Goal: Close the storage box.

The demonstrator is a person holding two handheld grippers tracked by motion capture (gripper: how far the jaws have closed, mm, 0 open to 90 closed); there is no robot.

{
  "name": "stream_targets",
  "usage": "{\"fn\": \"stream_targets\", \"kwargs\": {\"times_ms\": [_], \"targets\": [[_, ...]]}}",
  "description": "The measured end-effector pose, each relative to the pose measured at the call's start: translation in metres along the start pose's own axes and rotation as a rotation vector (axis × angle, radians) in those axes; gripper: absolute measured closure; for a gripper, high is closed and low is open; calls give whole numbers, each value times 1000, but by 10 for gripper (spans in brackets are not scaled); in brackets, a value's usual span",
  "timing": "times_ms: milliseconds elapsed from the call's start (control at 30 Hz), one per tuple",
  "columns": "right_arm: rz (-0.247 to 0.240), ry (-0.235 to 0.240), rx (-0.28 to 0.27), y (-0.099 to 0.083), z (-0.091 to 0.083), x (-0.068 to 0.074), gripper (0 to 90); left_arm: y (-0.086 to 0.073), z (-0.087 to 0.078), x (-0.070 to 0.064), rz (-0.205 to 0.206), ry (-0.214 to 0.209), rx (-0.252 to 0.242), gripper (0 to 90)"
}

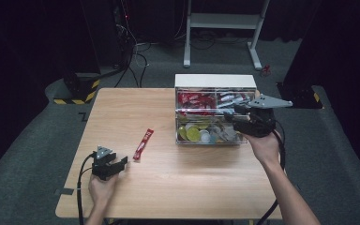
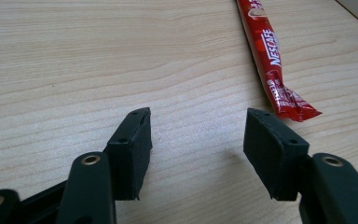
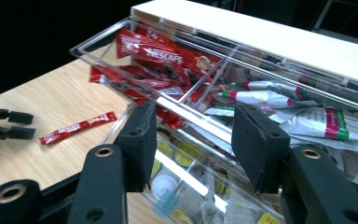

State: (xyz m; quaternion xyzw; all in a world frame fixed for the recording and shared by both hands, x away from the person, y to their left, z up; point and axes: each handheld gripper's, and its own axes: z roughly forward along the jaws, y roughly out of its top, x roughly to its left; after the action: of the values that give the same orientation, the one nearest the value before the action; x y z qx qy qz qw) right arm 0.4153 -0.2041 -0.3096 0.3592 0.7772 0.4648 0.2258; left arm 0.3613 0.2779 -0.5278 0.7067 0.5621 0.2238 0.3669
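A red Nescafe stick sachet (image 1: pixel 143 143) lies loose on the wooden table (image 1: pixel 136 105), just right of and beyond my left gripper (image 1: pixel 122 162). That gripper rests low at the front left, open and empty; in its own view the sachet (image 2: pixel 270 56) lies past the right jaw. My right gripper (image 1: pixel 229 116) hovers over the clear two-tier organiser (image 1: pixel 214 115), open, jaws above the upper drawer's front edge (image 3: pixel 186 114). The upper drawer holds red sachets (image 3: pixel 149 53) and white-green sachets (image 3: pixel 303 116).
The organiser's lower drawer holds yellow and white round capsules (image 1: pixel 194 133). A white lid (image 3: pixel 261 32) tops the organiser. Bare tabletop spreads left and front. Beyond the table stand a white frame (image 1: pixel 222 21), cables and a black stand on the dark floor.
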Motion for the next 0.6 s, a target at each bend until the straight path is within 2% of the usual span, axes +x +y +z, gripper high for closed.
{"fn": "stream_targets", "kwargs": {"times_ms": [100, 400, 600], "targets": [[20, -5, 28, -2, 7, -4, 515, 0, 0, 0, -2, -1, 1, 420], [9, -15, 1, -10, 9, -5, 531, 0, 0, -1, -2, 0, 2, 420], [33, 5, -6, -12, 4, -7, 497, 0, 0, -1, 2, 0, 3, 418]]}}
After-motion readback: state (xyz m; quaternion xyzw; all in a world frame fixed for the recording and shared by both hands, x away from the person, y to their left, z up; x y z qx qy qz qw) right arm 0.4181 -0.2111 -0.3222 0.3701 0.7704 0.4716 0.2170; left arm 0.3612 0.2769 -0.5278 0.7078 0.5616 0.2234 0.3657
